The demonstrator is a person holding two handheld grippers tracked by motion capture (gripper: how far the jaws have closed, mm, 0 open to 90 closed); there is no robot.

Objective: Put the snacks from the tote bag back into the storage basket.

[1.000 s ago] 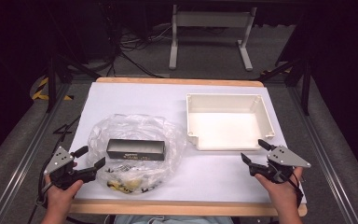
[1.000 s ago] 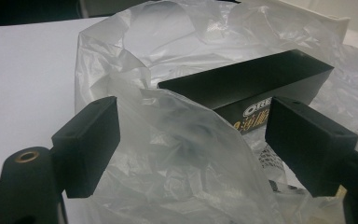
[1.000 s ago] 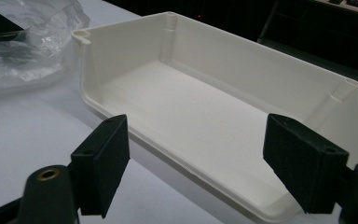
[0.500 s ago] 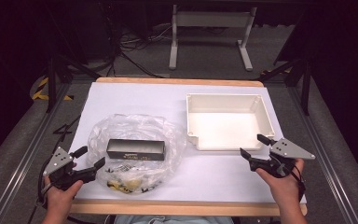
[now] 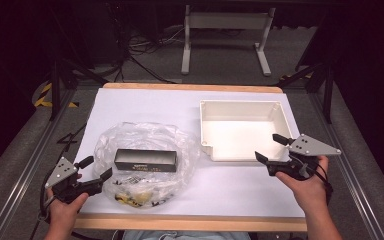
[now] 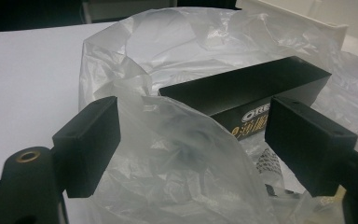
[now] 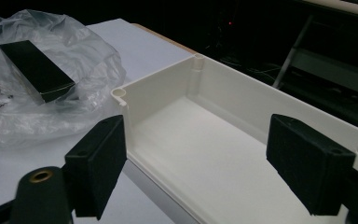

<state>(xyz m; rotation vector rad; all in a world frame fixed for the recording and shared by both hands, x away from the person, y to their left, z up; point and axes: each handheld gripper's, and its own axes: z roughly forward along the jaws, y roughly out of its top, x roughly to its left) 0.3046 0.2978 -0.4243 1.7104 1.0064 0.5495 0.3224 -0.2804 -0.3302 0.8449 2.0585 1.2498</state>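
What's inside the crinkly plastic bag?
The clear plastic bag holds a long black box. Small printed packets lie below it. The crumpled plastic hides what else is there.

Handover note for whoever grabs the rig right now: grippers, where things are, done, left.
Left gripper: open, at the near edge of the clear plastic bag, crumpled film between the jaws, not pinched.
Right gripper: open, nothing held, jaws have just been opening; it hovers at the near rim of the white tray.
Black box lies in the bag with small printed packets.
Done: nothing moved into the tray.
Left, probably: open the bag, lift the contents into the tray.
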